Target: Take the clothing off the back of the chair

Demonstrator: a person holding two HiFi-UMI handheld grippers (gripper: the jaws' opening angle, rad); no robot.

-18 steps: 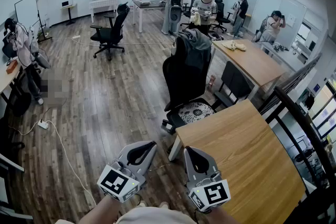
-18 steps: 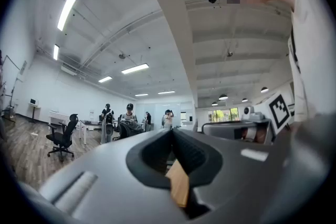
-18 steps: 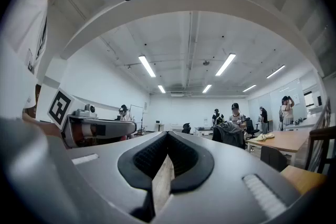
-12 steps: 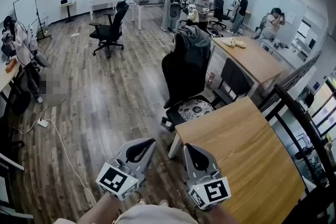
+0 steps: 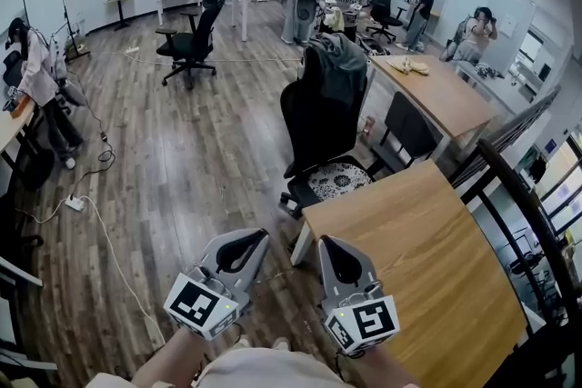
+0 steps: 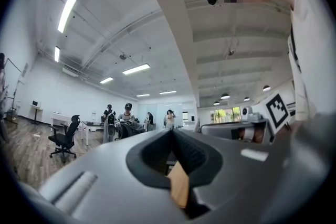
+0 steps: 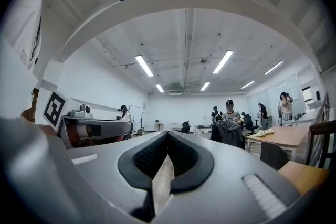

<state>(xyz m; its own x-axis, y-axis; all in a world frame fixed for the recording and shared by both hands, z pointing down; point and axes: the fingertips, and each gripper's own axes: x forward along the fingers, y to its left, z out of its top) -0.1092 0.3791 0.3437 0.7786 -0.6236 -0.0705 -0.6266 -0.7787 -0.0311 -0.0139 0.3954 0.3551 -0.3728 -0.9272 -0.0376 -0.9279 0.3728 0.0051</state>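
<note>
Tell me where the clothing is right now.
In the head view, the grey clothing is draped over the back of the black chair, right of centre, beside the far wooden table.

Head view: from above, steeply downward, close over the grey two-jaw left gripper (image 5: 261,237) and right gripper (image 5: 326,243). Gripper views: level, along each one's own jaws. All three share the distant black high-backed office chair (image 5: 316,132) draped with dark grey clothing (image 5: 340,74).
</note>
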